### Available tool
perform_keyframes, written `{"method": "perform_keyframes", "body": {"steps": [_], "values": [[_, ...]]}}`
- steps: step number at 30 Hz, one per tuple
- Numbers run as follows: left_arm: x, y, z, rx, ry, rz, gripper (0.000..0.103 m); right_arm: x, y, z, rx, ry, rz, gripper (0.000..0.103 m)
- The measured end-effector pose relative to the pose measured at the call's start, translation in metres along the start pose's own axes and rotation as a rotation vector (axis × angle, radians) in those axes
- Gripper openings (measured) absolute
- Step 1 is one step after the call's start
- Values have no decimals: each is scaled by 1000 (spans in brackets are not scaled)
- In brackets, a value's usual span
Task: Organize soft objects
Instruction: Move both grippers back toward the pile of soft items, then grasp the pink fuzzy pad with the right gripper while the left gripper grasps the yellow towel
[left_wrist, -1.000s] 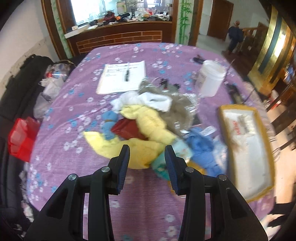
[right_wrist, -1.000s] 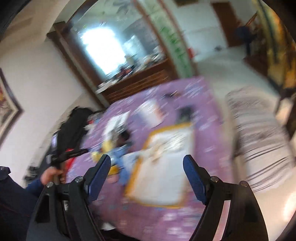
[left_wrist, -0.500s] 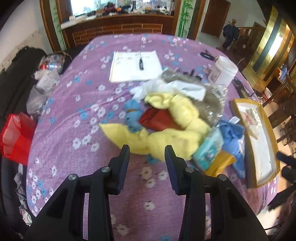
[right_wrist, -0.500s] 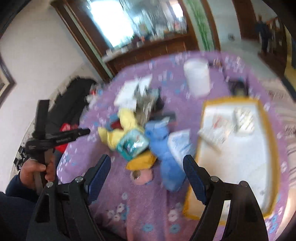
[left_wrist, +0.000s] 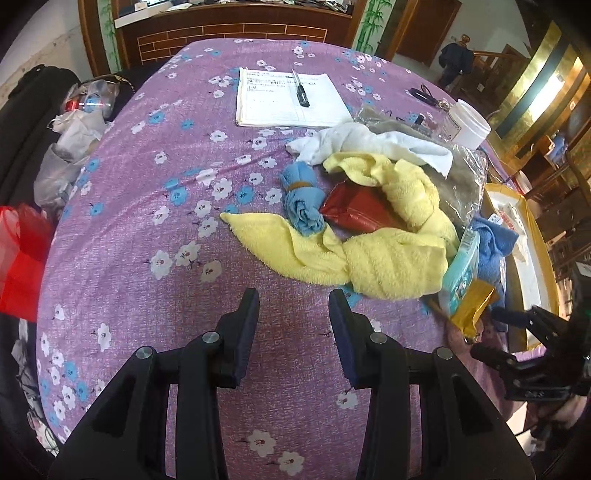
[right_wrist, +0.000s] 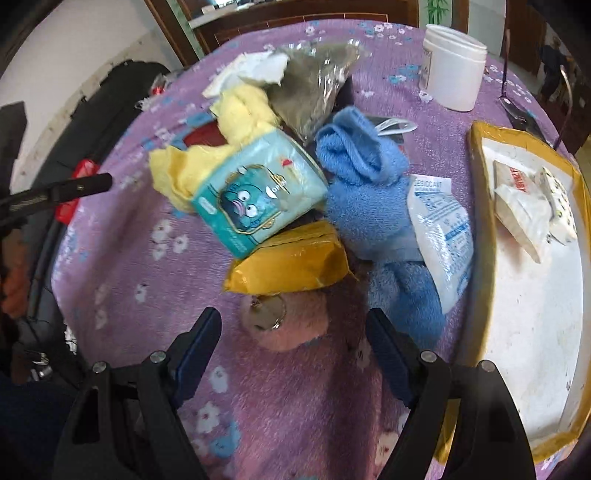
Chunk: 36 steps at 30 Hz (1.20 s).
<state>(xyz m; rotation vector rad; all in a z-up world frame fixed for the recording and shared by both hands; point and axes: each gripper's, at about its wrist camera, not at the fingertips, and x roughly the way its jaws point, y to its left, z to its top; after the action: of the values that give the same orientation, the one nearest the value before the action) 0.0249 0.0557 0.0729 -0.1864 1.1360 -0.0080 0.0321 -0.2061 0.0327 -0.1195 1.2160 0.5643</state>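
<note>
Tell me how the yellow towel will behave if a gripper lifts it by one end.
The yellow towel looks like soft terry, twisted and draped, so it would probably sag and trail rather than hold shape. It curls around the red pouch and touches the rolled blue cloth, so lifting may drag those. Likely light, and grippy rather than slippery.
</note>
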Motion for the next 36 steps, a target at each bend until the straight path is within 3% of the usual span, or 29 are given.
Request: {"method": "perform_keyframes", "body": {"steps": [3,6,8,14,18,21,23,26,29,33,36], "values": [[4,10,-1,-15,16,-12,39,16,1,3,0,33,-22,80],[7,20,-1,-39,31,-22,39,23,9,3,-25,30,-58,71],[9,28,0,-64,36,-38,39,22,13,2,-41,19,-74,47],[13,28,8,-75,48,-81,39,4,11,-17,24,-9,6,46],[13,5,18,24,13,-143,39,0,5,-30,54,-11,1,46],[14,-22,27,187,-25,-216,39,-5,7,-36,51,-28,-1,46],[23,-41,29,332,3,-281,39,-9,8,-41,40,-40,-15,46],[36,-55,26,493,39,-271,39,-17,6,-52,30,-50,-29,46],[49,-63,24,586,45,-229,39,-20,0,-56,54,-54,-30,46],[56,-67,32,584,0,-241,39,-24,-3,-56,76,-77,-42,49],[61,-81,36,628,-30,-208,44,-25,-1,-57,84,-74,-45,49]]}}
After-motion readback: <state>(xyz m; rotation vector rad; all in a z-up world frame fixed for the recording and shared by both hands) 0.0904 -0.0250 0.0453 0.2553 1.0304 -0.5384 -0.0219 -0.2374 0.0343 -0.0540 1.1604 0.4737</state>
